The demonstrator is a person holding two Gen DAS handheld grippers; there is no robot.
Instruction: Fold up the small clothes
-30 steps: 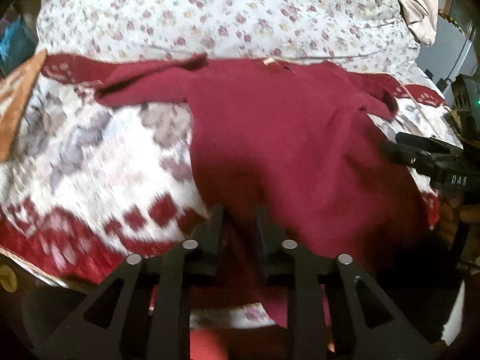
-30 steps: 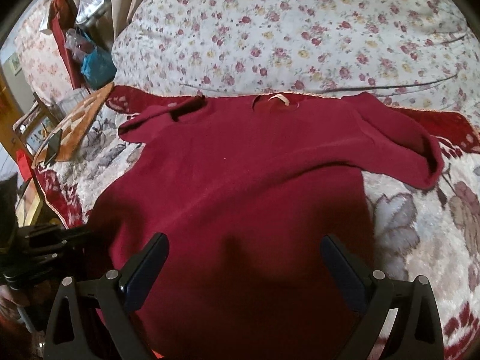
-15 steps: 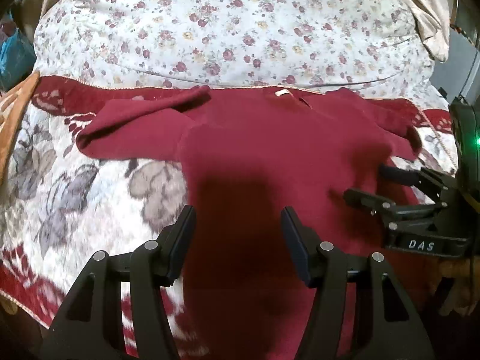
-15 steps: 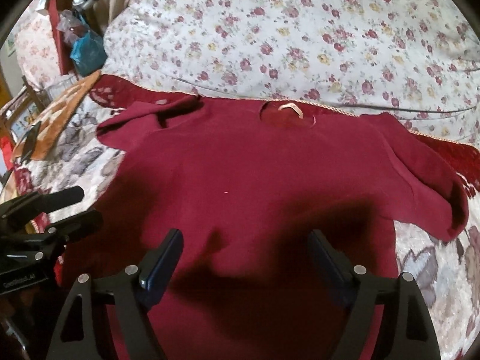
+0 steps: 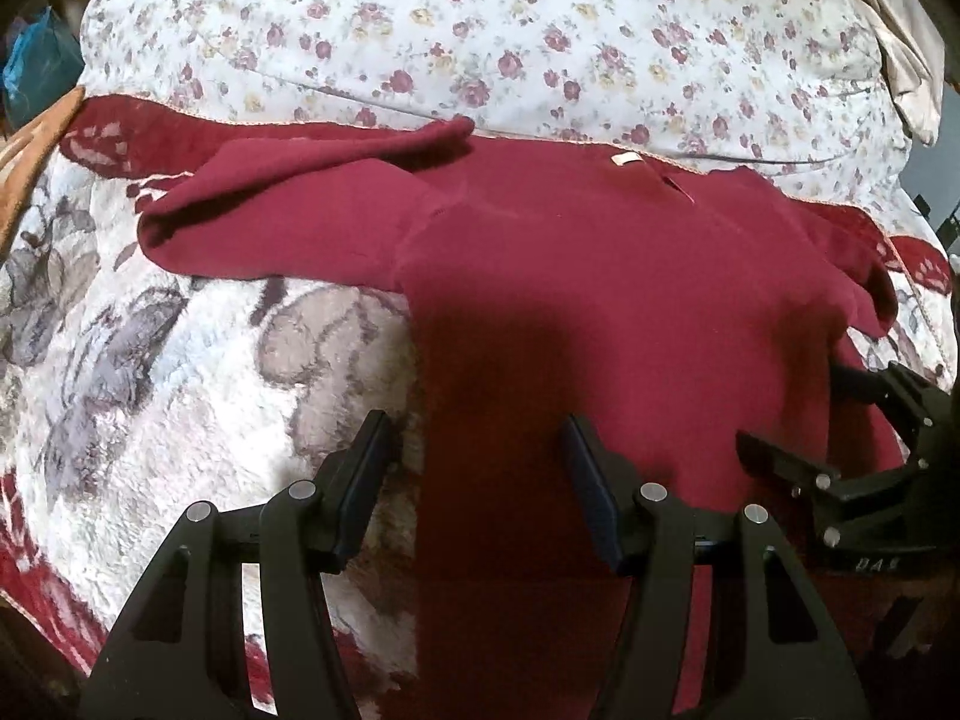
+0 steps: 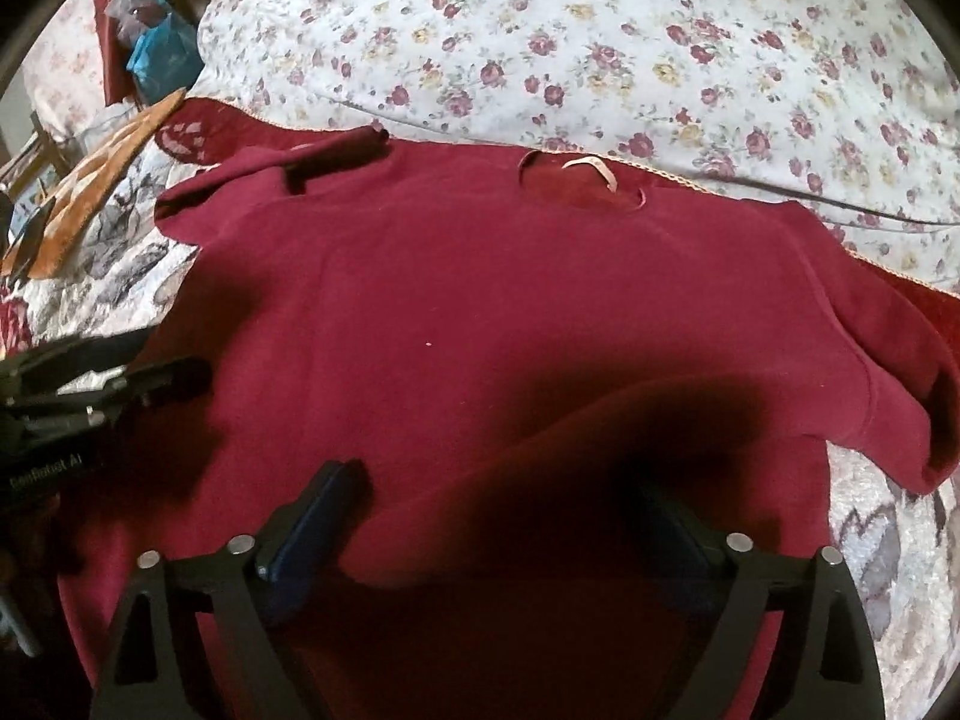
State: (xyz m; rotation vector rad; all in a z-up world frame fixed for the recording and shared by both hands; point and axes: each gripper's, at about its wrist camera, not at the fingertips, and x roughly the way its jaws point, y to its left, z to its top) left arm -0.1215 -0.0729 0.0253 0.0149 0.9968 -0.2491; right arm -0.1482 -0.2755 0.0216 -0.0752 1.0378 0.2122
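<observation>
Dark red sweatshirt (image 6: pixel 480 312), long-sleeved, spread flat, front up, on plush floral blanket. Round neckline at far edge, pale label loop (image 6: pixel 591 168) inside. Left sleeve (image 5: pixel 288 210) folded back on itself, cuff near collar. Right sleeve (image 6: pixel 888 360) angled out right, cuff toward near side. Hem at near edge, shadowed.

You are in a home bedroom: white rose-print quilt (image 6: pixel 600 30) far, plush grey-flowered red-bordered blanket (image 5: pixel 150 390) near.
</observation>
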